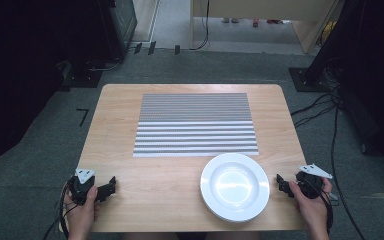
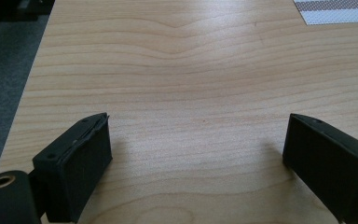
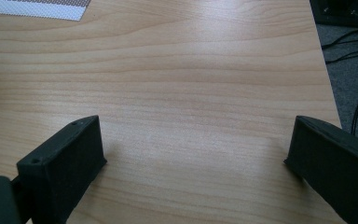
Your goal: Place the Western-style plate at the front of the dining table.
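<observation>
Resting at the near edge of the surface, each hand-held gripper, left and right, gapes wide and empty. Work seems unstarted; the right likely reaches the white plate just beside it, short of the striped mat.

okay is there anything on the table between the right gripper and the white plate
Nothing visible. The right gripper rests with open, empty jaws at the table's right edge, just right of the white plate. Bare wood lies between them. The striped placemat sits farther back, out of the way.
</observation>
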